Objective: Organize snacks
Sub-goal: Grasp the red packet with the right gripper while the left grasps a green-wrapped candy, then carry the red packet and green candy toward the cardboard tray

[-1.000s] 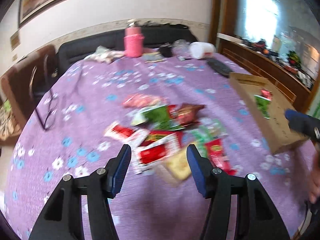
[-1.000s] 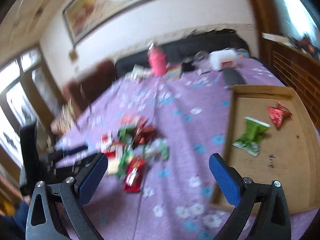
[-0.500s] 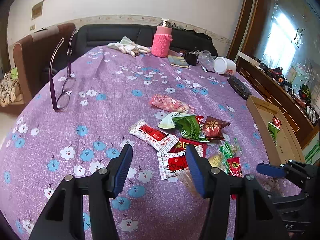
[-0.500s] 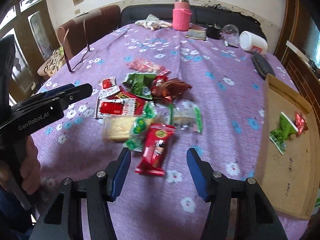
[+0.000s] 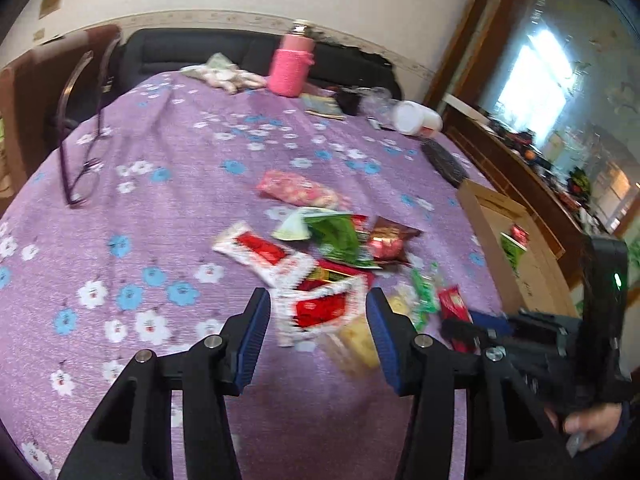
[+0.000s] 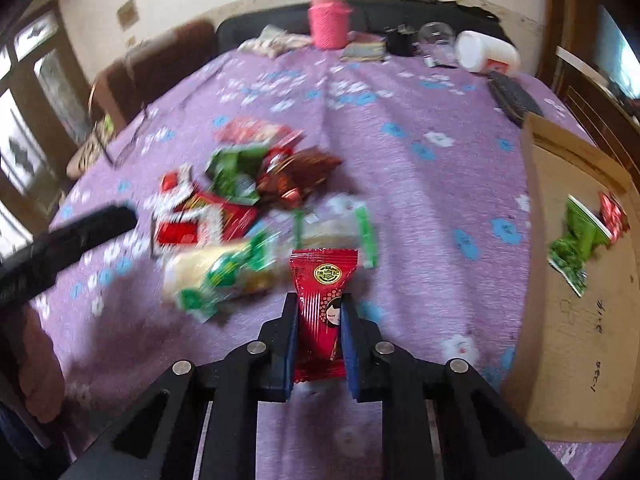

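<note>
A pile of snack packets (image 6: 240, 184) lies mid-table on the purple flowered cloth. My right gripper (image 6: 319, 304) is shut on a red packet with a cartoon face (image 6: 322, 276), pads pressing both its sides at the pile's near edge. The left wrist view shows the same red packet (image 5: 452, 304) at the right gripper's tips. My left gripper (image 5: 316, 300) hovers over a red-and-white packet (image 5: 320, 308). Its jaws are closing, and the pads touch nothing. A cardboard box lid (image 6: 568, 340) at the right holds a green packet (image 6: 576, 240) and a small red one (image 6: 612, 212).
At the table's far end stand a pink bottle (image 5: 290, 68), a tipped white jar (image 5: 416, 118) and a dark remote (image 5: 444, 162). Purple glasses (image 5: 80, 152) rest upright at the left edge. A brown chair and a black sofa border the table.
My right gripper dropped onto the red packet and closed from wide open to shut on it. The left gripper's jaws narrowed a little and it rolled slightly.
</note>
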Available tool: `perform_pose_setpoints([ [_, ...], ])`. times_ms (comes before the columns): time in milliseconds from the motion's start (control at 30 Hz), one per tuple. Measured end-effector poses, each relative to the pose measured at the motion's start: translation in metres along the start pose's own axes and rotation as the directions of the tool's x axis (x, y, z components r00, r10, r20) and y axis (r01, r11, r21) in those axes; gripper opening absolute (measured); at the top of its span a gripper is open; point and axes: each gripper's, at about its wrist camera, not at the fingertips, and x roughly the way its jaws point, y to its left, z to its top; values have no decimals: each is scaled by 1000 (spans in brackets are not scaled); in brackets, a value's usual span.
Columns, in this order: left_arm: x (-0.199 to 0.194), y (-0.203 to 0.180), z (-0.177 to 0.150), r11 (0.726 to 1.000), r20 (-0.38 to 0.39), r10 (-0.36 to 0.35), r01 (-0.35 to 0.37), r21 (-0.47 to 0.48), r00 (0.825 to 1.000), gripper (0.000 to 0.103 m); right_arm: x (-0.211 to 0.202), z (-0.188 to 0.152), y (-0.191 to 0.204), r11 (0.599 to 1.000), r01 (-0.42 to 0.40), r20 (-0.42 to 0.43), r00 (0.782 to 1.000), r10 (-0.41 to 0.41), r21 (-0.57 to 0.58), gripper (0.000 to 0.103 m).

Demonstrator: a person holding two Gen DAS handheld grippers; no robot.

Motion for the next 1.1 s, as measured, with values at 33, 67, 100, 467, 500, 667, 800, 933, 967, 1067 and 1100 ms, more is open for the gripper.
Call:
perform_pose_setpoints([
  [33,1,-5,0,1000,-4,-13,13,21,1000,49,-2,0,-7,1000,-10,24,1000,9,25,20],
  [67,2,-14,-3,998,-10,-21,22,62,1000,49,-2,0,-12,999,-13,37,999,12,40,20],
  [100,3,-23,-6,994,-15,-23,24,105,1000,49,-2,-1,-15,999,-20,45,999,18,48,20],
  [467,38,-79,-21,949,-118,90,-49,313,989,29,3,-10,-28,989,-113,94,990,104,95,20],
  [500,43,-81,-22,947,-132,99,-53,316,986,23,3,-10,-29,989,-113,94,990,104,97,20],
  [667,52,-85,-20,942,-124,108,-62,329,986,23,2,-10,-27,990,-112,100,990,103,85,20],
  [800,54,-83,-20,944,-103,107,-69,322,989,22,1,-11,-24,992,-108,107,989,100,70,20],
  [933,49,-74,-16,959,-92,92,-63,278,991,21,0,-10,-25,991,-107,116,988,98,76,20],
  [967,46,-69,-14,967,-91,72,-47,251,993,21,-1,-10,-25,992,-105,118,988,96,74,20],
  [1067,40,-65,-11,975,-68,50,-34,221,996,21,-2,-10,-23,993,-103,126,987,95,61,20],
  [1100,38,-65,-10,976,-63,43,-28,216,997,21,-3,-10,-22,994,-99,130,987,91,56,20],
])
